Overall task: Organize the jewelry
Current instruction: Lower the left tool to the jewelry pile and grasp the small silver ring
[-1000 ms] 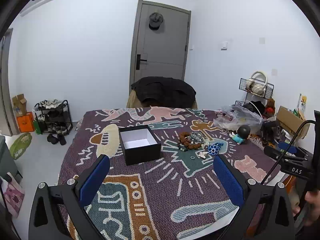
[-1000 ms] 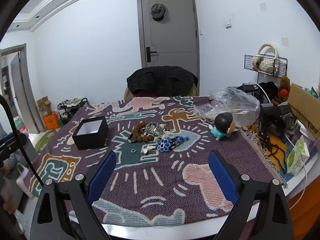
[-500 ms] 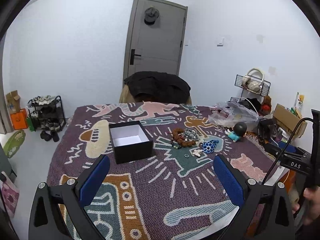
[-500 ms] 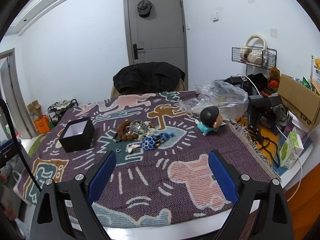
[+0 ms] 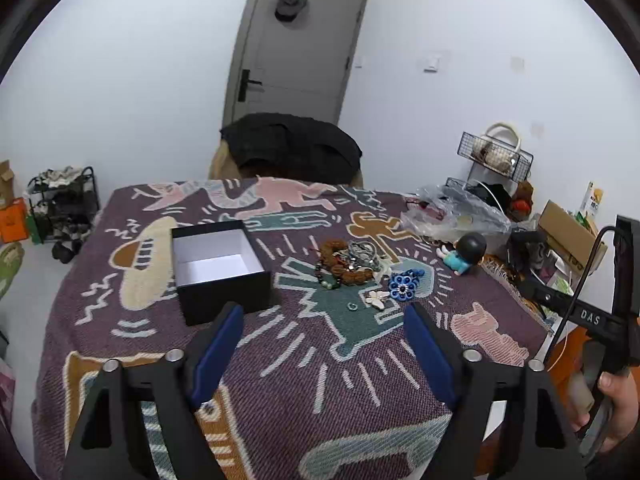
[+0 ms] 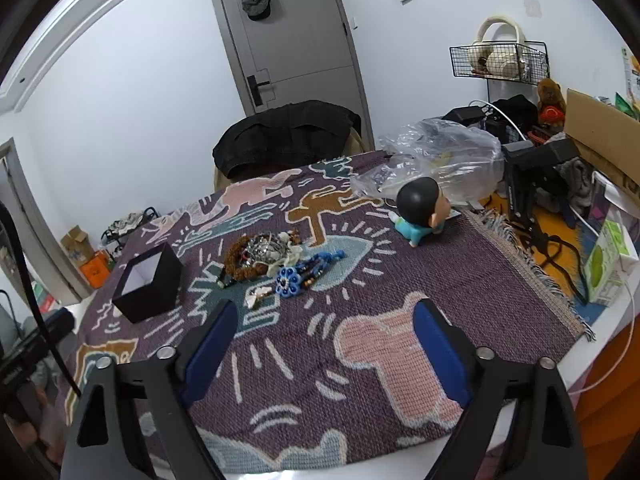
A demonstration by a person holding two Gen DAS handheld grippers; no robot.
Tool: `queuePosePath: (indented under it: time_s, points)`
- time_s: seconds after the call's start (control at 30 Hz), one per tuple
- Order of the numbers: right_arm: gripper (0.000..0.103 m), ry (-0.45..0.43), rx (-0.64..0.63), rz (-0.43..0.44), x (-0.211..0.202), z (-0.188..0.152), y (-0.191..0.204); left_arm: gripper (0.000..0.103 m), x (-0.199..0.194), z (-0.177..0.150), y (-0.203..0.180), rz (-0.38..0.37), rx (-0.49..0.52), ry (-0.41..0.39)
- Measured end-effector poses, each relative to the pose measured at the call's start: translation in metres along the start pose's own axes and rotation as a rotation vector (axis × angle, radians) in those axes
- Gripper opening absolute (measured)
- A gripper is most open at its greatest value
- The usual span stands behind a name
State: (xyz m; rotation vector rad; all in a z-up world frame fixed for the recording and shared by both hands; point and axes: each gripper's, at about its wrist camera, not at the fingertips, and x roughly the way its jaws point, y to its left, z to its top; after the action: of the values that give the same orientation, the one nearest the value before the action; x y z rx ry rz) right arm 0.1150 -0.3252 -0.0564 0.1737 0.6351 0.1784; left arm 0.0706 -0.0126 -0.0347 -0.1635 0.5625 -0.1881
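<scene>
Narrowing yet spread, both tongs (image 5: 324, 334) (image 6: 324, 330) hover empty; doll (image 6: 422, 210) and bag (image 6: 436, 156) flank jewelry (image 6: 272, 260).

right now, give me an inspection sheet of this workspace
surface: patterned woven blanket over the table, flat.
job's things: open black box, white inside, nothing seen in it; jewelry pile right of the box, apart from it; blue flower piece, white charm and small ring loose in front of the pile.
clutter: doll figure; plastic bag.
grippers: left tool and right tool open, nothing between the jaws, which have just been closing.
cables: black cable by the right tool's handle.
surroundings: grey door, cap hung on it; jacket-draped chair.
</scene>
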Motion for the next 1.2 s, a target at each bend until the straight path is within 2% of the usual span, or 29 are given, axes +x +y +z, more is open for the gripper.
queuePosePath:
  time_s: [0.03,0.17,0.23,0.33,0.57,0.8,1.2]
  points:
    - [0.078,0.001,0.002,0.002,0.002,0.002,0.001,0.078,0.006,0.002,-0.002,-0.002,0.006,0.011]
    - [0.076,0.014,0.044,0.026,0.013,0.011,-0.002,0.071,0.029,0.008,-0.009,-0.024,0.015,0.053]
    - [0.069,0.02,0.07,0.034,0.019,0.014,-0.005,0.066,0.041,0.009,-0.012,-0.037,0.02,0.081]
    - [0.063,0.046,0.101,0.043,0.029,0.016,-0.011,0.06,0.061,0.01,-0.017,-0.054,0.023,0.131]
    - [0.062,0.075,0.173,0.056,0.048,0.018,-0.023,0.045,0.105,0.013,-0.029,-0.085,0.023,0.238]
    - [0.062,0.088,0.225,0.064,0.064,0.02,-0.034,0.042,0.151,0.01,-0.037,-0.066,0.043,0.354]
    - [0.062,0.134,0.296,0.093,0.098,0.012,-0.052,0.04,0.19,-0.003,-0.044,0.005,0.14,0.413]
